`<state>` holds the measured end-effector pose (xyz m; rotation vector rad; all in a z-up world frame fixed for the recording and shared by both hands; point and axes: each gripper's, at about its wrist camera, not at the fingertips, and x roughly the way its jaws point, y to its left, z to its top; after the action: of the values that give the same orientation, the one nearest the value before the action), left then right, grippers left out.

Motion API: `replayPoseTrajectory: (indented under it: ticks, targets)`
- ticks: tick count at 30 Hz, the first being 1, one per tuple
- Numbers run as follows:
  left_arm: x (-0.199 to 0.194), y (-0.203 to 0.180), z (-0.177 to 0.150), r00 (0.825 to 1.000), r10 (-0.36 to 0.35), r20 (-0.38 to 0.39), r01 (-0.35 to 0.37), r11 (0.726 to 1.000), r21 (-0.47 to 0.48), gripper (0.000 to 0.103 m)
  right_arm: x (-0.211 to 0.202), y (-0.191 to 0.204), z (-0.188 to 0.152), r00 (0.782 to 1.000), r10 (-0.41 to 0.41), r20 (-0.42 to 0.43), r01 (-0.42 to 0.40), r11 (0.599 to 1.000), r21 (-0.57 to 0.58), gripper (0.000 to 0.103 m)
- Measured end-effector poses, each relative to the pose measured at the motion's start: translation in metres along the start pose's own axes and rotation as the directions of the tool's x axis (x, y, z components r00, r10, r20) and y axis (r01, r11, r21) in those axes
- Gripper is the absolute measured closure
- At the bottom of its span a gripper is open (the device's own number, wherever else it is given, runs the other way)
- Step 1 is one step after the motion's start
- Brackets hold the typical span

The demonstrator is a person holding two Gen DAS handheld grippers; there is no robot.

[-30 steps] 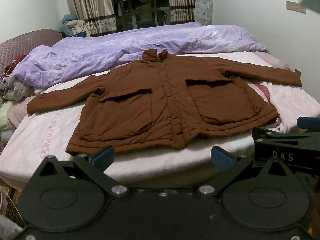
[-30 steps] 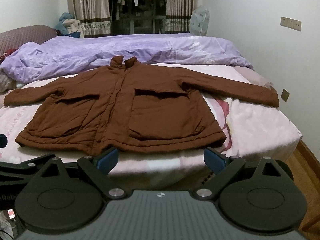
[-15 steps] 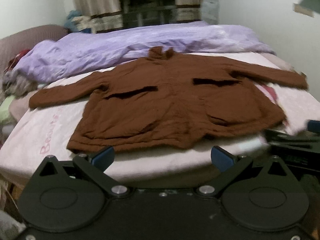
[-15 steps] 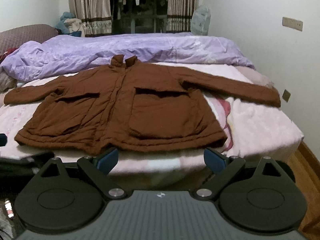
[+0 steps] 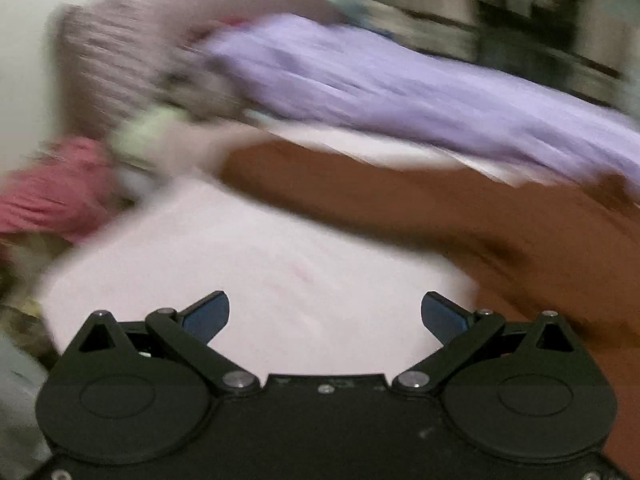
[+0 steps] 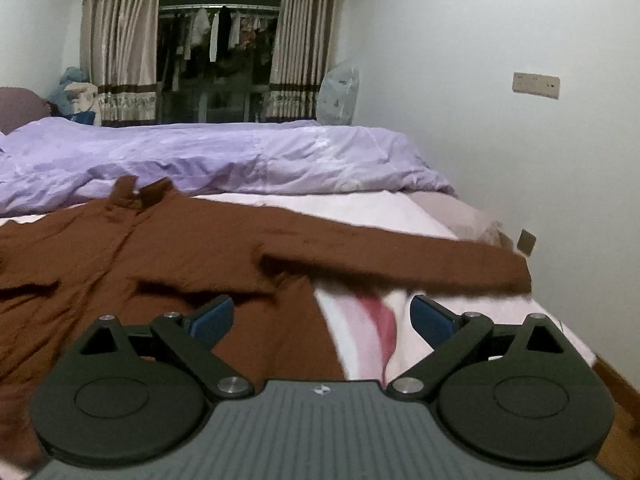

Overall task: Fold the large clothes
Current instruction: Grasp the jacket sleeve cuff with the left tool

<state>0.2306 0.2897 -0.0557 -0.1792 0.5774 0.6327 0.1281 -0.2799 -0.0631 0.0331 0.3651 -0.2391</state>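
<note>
Brown padded jacket (image 6: 172, 256) lies flat on the bed (image 6: 400, 208), front up, collar toward 12 o'clock, one sleeve (image 6: 400, 256) stretched out to 3 o'clock with the cuff near the bed edge. My right gripper (image 6: 320, 316) hangs low over the jacket's side hem, jaws wide, nothing between them; one blue pad (image 6: 212, 316) is over brown cloth, the other over pink sheet. Contact with the fabric: cannot tell. Lilac duvet (image 6: 240, 160) bunched along the far side of the bed at 12 o'clock, curtains (image 6: 116, 40) and hung clothes behind it, wall socket (image 6: 536, 85) at 2 o'clock.

Left wrist view is heavily motion-blurred. My left gripper (image 5: 325, 316) has jaws wide, empty, over bare pink sheet (image 5: 240, 264). The jacket's (image 5: 500, 232) other sleeve runs from 3 o'clock toward 11 o'clock, well ahead of the jaws, apart from them. Duvet (image 5: 380, 80) beyond it at 1 o'clock. Red cloth heap (image 5: 52, 188) at 9 o'clock, off the bed edge; details too smeared to read.
</note>
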Motion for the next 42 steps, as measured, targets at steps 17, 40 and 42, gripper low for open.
replayPoseTrajectory:
  ticks: [17,40,42]
  targets:
    - [0.285,0.074,0.106,0.971,-0.001,-0.240,-0.064,0.962,-0.266,0.002,0.174,0.001,0.056,0.974,0.222,-0.034,-0.224,0.968,-0.112,0.000]
    - [0.045,-0.217,0.131,0.888,-0.421,0.187,0.369,0.893,0.258,0.100,0.228,-0.092,0.050,0.942,0.161,-0.294,-0.121,0.981,0.150,0.008]
    - [0.022,-0.264,0.103,0.838,-0.517,0.174,0.448,0.834,0.323,0.100,0.229,-0.093,0.046,0.934,0.151,-0.323,-0.104,0.982,0.158,0.008]
